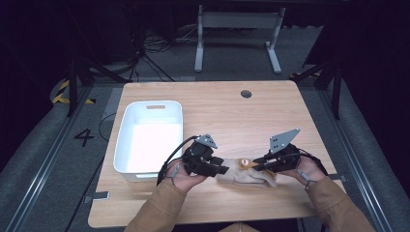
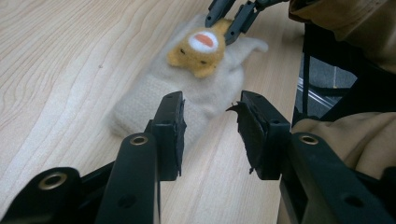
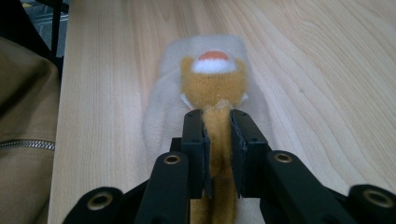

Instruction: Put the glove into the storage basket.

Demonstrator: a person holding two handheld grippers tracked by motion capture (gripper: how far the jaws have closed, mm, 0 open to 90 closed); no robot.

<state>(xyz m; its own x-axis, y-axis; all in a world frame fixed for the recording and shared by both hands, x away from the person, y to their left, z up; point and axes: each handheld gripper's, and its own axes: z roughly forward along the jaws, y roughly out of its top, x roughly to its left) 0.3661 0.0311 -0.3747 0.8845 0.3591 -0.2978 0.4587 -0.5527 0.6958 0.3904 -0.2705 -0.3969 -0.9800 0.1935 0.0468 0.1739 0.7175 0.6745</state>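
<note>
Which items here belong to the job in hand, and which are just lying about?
In use:
- cream mitten with orange animal patch
- right claw, pinching the patch
- left claw, open at the mitten's cuff

Lying about:
- white bin
- table

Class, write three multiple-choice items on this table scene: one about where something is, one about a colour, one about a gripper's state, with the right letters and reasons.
1. Where is the white bin?
A. left part of the table
B. right part
C. on the floor

2. What colour is the animal figure on the cream mitten?
A. blue
B. orange-yellow
C. green

3. How do the right gripper jaws stand?
A. wide open over bare wood
C. closed on an orange fabric strip
B. inside the bin

Answers: 1 A, the high view shows it left of both hands. 2 B, both gripper views show it. 3 C, the pads press the strip.
</note>
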